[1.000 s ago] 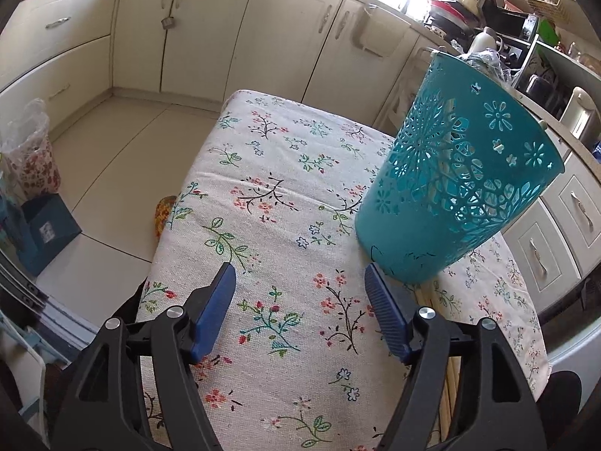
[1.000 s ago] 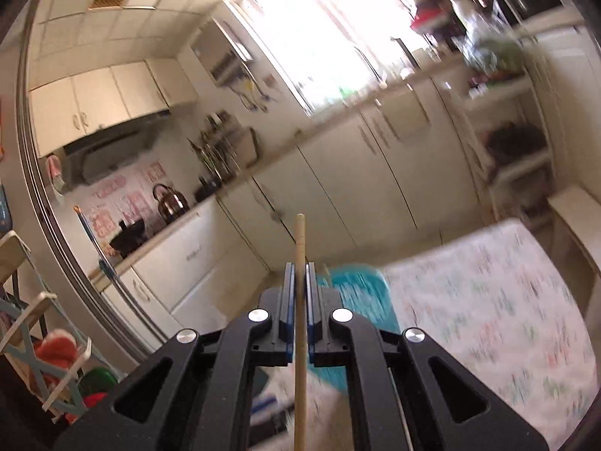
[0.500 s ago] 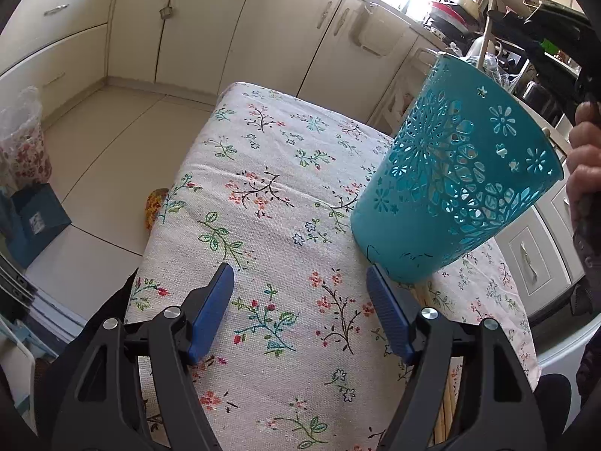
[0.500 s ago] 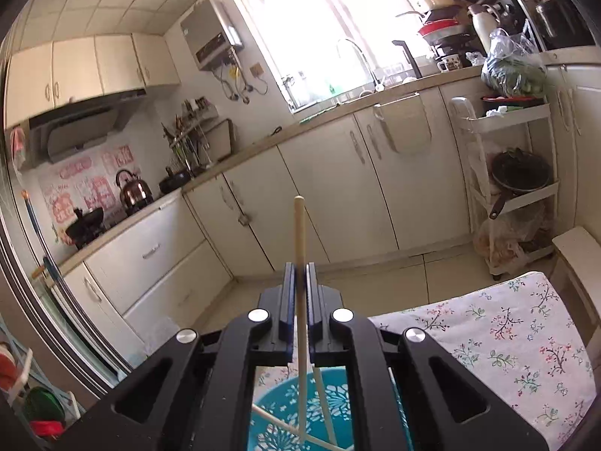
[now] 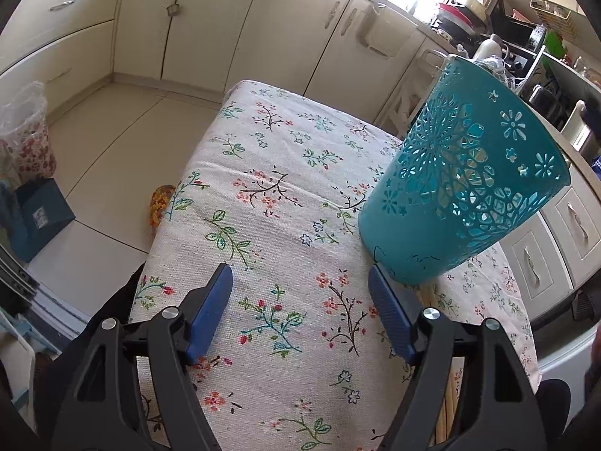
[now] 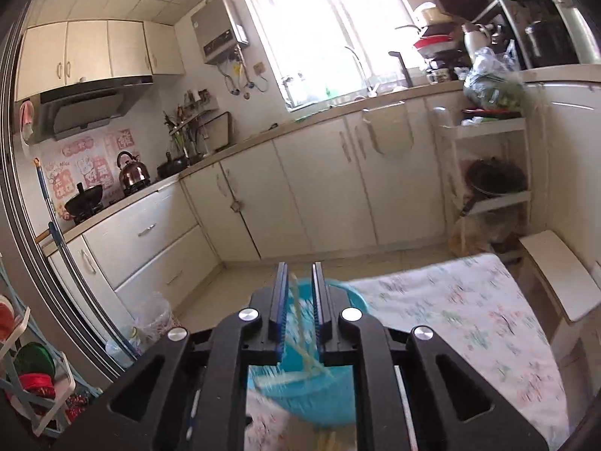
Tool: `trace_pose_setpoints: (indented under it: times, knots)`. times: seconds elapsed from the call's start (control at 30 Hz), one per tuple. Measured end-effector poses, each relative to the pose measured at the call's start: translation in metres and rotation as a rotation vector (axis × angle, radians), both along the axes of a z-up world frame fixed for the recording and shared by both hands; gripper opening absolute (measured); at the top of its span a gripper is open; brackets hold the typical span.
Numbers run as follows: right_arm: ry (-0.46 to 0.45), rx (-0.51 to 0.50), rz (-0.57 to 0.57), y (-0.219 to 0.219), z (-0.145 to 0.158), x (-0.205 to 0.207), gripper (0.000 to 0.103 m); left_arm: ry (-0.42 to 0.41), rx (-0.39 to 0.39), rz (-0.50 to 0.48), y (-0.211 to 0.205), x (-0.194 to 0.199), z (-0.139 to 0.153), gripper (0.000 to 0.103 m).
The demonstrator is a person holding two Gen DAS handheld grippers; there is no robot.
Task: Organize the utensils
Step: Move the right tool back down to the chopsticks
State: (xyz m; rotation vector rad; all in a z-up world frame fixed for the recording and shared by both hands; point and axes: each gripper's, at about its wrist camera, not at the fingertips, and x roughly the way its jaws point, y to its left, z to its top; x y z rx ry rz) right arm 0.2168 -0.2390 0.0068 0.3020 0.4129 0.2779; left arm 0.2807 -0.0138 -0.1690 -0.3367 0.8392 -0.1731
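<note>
Floral-cloth table (image 5: pixel 263 203) with teal perforated basket (image 5: pixel 465 195) upright at right, left gripper (image 5: pixel 300 315) spread wide and empty beside it, right gripper (image 6: pixel 298 319) above, newly parted, chopstick (image 6: pixel 300 323) dropped inside, delivered.

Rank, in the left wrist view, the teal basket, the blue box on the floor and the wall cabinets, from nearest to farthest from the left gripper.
From the left gripper:
1. Teal basket, right, on the table.
2. Blue box, left, on the floor.
3. Wall cabinets, straight ahead, beyond the table.
</note>
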Motion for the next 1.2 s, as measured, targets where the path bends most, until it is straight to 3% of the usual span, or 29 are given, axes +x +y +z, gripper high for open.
trace_pose_setpoints:
  times: [0.2, 0.37, 0.57, 1.2]
  knots:
    - [0.269, -0.058, 0.034, 0.004, -0.083, -0.039, 0.013, 0.004, 0.015, 0.010, 0.000, 0.000, 0.000, 0.072]
    - [0.403, -0.078, 0.062, 0.021, -0.128, -0.034, 0.013, 0.007, 0.020, 0.019, 0.000, 0.000, 0.000, 0.073]
    - [0.437, -0.165, 0.068, 0.032, -0.141, -0.031, 0.013, 0.006, 0.025, 0.022, 0.000, -0.001, 0.001, 0.073]
    - [0.470, -0.262, 0.073, 0.041, -0.159, -0.030, 0.016, 0.004, 0.039, 0.020, 0.000, -0.003, 0.002, 0.078]
